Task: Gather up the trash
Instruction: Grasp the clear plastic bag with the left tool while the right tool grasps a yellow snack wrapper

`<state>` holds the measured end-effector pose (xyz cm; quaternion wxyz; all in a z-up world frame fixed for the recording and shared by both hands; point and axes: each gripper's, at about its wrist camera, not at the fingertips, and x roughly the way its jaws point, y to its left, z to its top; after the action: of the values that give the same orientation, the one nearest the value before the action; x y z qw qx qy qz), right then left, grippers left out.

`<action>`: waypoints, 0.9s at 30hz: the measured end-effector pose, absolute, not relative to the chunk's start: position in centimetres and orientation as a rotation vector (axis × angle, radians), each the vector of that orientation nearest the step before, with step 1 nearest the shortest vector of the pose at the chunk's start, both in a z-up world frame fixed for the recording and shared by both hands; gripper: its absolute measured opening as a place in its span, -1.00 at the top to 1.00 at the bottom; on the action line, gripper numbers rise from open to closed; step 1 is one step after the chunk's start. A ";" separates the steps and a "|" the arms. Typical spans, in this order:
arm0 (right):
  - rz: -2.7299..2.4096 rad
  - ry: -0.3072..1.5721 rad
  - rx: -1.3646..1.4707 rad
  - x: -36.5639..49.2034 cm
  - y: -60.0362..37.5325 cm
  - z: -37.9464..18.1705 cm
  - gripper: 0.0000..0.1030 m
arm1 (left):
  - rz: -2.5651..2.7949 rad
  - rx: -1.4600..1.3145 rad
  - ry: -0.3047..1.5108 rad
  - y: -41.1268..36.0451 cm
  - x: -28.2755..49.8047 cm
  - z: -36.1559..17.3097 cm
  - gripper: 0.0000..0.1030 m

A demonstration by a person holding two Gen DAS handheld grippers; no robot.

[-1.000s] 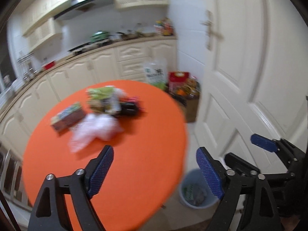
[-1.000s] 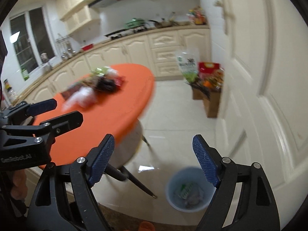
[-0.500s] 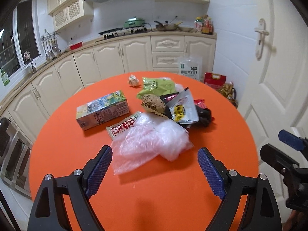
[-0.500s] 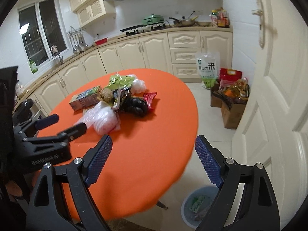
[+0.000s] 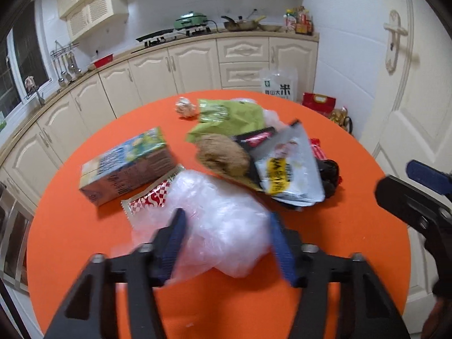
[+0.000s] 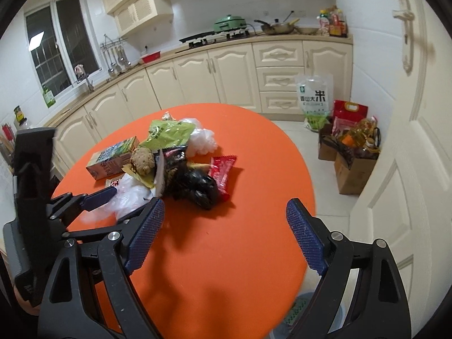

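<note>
Trash sits heaped in the middle of the orange tabletop [image 5: 84, 240], which puts every piece within reach of either hand. In the left wrist view the clear plastic bag [image 5: 220, 214], the nearest piece, fills the lower centre of the frame, and the left gripper [image 5: 226, 243] straddles it. Its fingers [image 5: 173, 243] have just been closing with the bag between them; motion blur hides whether the pads press the film yet. Starting with this outermost, loosest item probably makes sense, since it overlaps the red-checked wrapper [image 5: 147, 197] beside the juice carton [image 5: 127, 166].

Right gripper [image 6: 223, 237], seen in the right wrist view, hovers over bare tabletop in the lower half of the frame, fingers wide apart and empty, pointing toward the black bag [image 6: 197, 186]. A bin [image 6: 299, 310] peeks out below the tabletop's edge at bottom right, likely where everything goes.
</note>
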<state>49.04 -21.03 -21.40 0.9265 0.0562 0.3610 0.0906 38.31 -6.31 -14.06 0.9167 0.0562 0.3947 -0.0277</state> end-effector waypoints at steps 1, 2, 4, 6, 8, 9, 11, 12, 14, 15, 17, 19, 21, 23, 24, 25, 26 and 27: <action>0.192 0.740 0.107 49.3 -20.6 -21.3 -0.68 | -0.077 0.093 0.813 -5.4 37.9 -13.8 0.12; 0.203 0.739 0.095 49.6 -20.0 -21.2 -0.68 | -0.095 0.070 0.816 -4.6 37.6 -13.7 0.13; 0.221 0.734 0.073 50.2 -18.9 -21.0 -0.68 | -0.110 0.039 0.816 -2.7 36.7 -13.4 0.19; 0.243 0.741 0.051 50.9 -17.5 -20.9 -0.68 | -0.114 0.044 0.818 -1.4 36.1 -13.4 0.20; 0.267 0.752 0.029 51.5 -15.9 -21.1 -0.68 | -0.131 0.022 0.817 0.3 35.2 -13.3 0.20; 0.273 0.753 0.014 51.7 -15.3 -21.2 -0.67 | -0.146 0.009 0.820 1.1 34.7 -13.3 0.20; 0.274 0.757 -0.037 52.2 -13.7 -21.6 -0.57 | -0.162 -0.019 0.817 2.6 33.4 -13.1 0.20; 0.273 0.760 -0.047 52.4 -13.2 -21.8 -0.43 | -0.162 -0.023 0.814 3.2 33.0 -13.0 0.20; 0.268 0.763 -0.054 53.0 -12.5 -22.0 -0.26 | -0.164 -0.033 0.805 4.0 32.2 -12.5 0.20; 0.263 0.762 -0.060 53.1 -12.3 -22.0 -0.17 | -0.167 -0.038 0.805 4.3 32.0 -12.3 0.20; 0.253 0.754 -0.082 53.2 -11.8 -21.8 0.24 | -0.171 -0.051 0.802 5.0 31.7 -12.1 0.20; 0.260 0.760 -0.110 53.2 -11.4 -21.8 0.75 | -0.172 -0.050 0.801 5.4 31.6 -12.0 0.20; 0.269 0.788 -0.129 53.2 -11.0 -22.0 0.84 | -0.182 -0.049 0.808 5.5 31.3 -12.1 0.20; 0.287 0.810 -0.122 53.0 -11.1 -22.3 0.87 | -0.190 -0.052 0.814 5.4 31.0 -12.3 0.20; 0.292 0.813 -0.114 52.8 -11.2 -22.3 0.90 | -0.194 -0.050 0.814 5.3 30.8 -12.4 0.20; 0.310 0.812 -0.094 52.4 -11.4 -22.3 0.91 | -0.198 -0.049 0.811 5.3 30.4 -12.4 0.20; 0.326 0.809 -0.073 52.0 -11.7 -22.1 0.91 | -0.201 -0.048 0.810 5.3 30.1 -12.3 0.20; 0.334 0.804 -0.061 51.6 -12.0 -22.0 0.91 | -0.205 -0.048 0.808 5.3 29.7 -12.2 0.20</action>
<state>51.64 -11.99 -21.97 0.9063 -0.0297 0.3894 0.1617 29.70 5.26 -12.22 0.9141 -0.0231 0.3924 -0.0997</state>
